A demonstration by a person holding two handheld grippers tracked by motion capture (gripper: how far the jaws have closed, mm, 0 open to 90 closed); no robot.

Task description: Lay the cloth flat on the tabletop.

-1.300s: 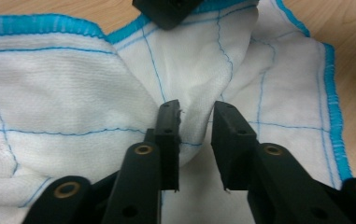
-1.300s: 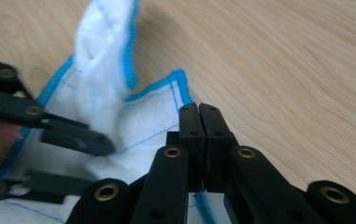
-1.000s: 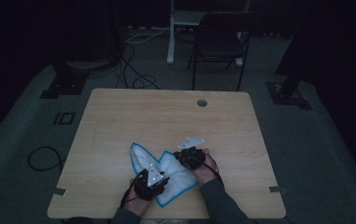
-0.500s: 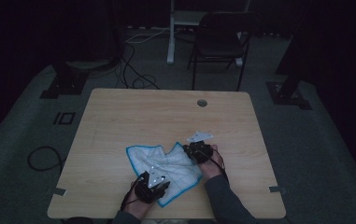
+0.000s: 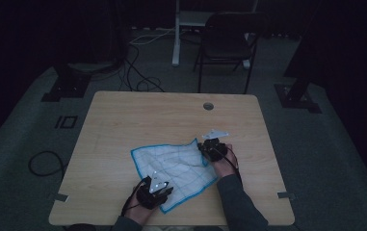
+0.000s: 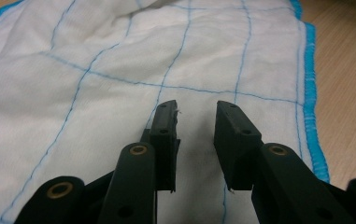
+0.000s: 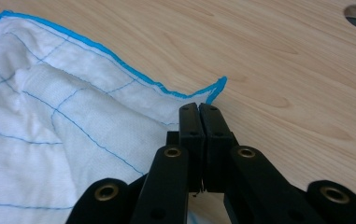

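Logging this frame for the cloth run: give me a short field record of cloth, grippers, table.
cloth: white cloth with blue grid and blue hem, spread mostly flat, some wrinkles
left gripper: left gripper over the cloth's near edge, jaws apart, nothing pinched
right gripper: right gripper jaws shut at the cloth's far right corner
table: wooden table, round hole near far edge

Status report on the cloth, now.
Left gripper open over the cloth, jaws just closing some, nothing pinched. Right gripper shut on the cloth's corner. Cloth spread on the table, rumpled. Nothing in the way.
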